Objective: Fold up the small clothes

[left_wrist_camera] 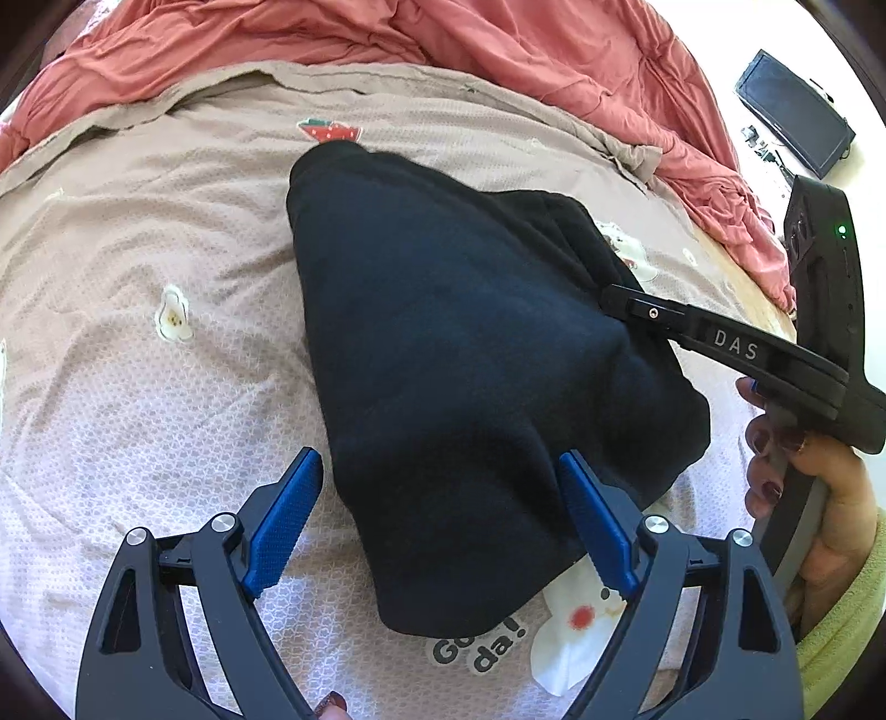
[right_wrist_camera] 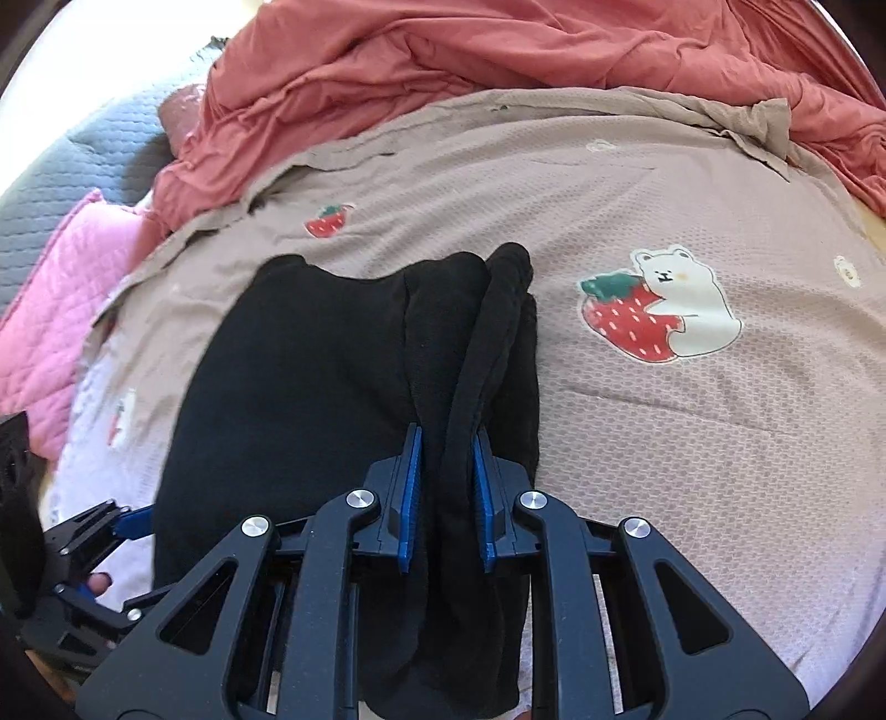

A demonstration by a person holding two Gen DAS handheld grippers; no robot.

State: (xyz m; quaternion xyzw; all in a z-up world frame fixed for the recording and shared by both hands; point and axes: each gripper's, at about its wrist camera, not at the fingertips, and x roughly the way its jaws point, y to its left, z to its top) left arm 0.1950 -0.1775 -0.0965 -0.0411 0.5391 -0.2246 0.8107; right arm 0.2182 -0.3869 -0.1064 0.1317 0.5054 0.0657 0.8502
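Note:
A small black garment [left_wrist_camera: 470, 354] lies partly folded on the bed cover; it also shows in the right wrist view [right_wrist_camera: 310, 376]. My left gripper [left_wrist_camera: 440, 471] is open, its blue pads [left_wrist_camera: 285, 520] wide apart at the garment's near edge, holding nothing. My right gripper [right_wrist_camera: 447, 437] is shut on a thick fold at the garment's right edge, blue pads [right_wrist_camera: 411, 476] pressing it from both sides. In the left wrist view the right gripper [left_wrist_camera: 620, 296] reaches in from the right onto the garment.
The pinkish-beige bed cover [right_wrist_camera: 692, 443] carries strawberry and bear prints [right_wrist_camera: 659, 304]. A crumpled coral blanket [right_wrist_camera: 498, 50] lies along the far side. A pink quilted pillow [right_wrist_camera: 61, 299] lies at left. A dark device [left_wrist_camera: 792, 111] sits on a surface at far right.

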